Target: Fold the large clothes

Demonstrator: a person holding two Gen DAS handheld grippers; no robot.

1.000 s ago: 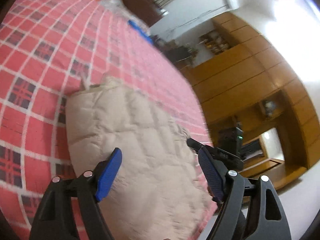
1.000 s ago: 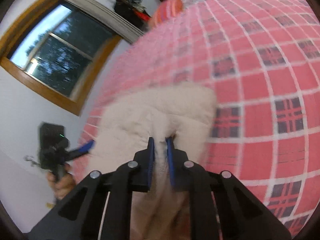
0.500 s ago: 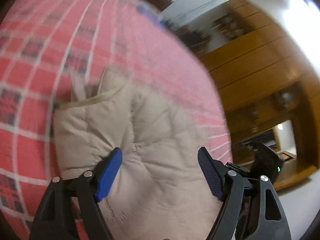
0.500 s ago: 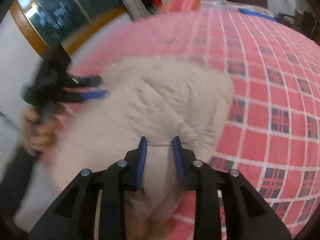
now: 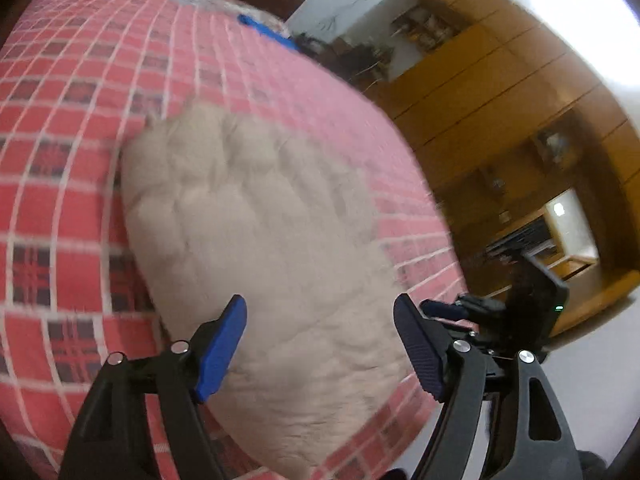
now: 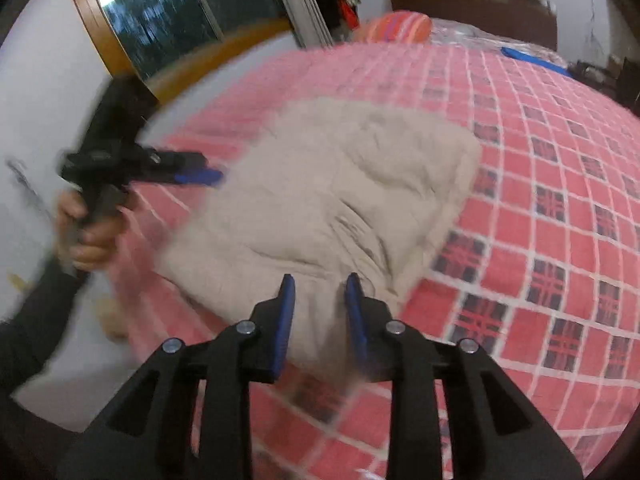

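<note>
Beige quilted jacket (image 5: 256, 248) lying folded in a puffy bundle at the near edge of the red checked bed (image 5: 60, 208). Left tongs (image 5: 320, 344) hovering over it, spread wide, gripping nothing. Right tongs (image 6: 320, 312) partly open, straddling jacket's near end, not clamping.

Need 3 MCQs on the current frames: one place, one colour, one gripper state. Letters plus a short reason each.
1. Where does the beige padded garment lie?
A. on the checked bedspread
B. on the floor
C. on a chair

2. What colour are the gripper pads?
A. red
B. blue
C. green

3. How is the left gripper?
A. shut on the garment
B. shut on nothing
C. open, holding nothing

Key: 1 A, red-checked cloth shows on all sides of it; 2 B, blue pads in both wrist views; 3 C, wide gap between the fingers, nothing gripped.
</note>
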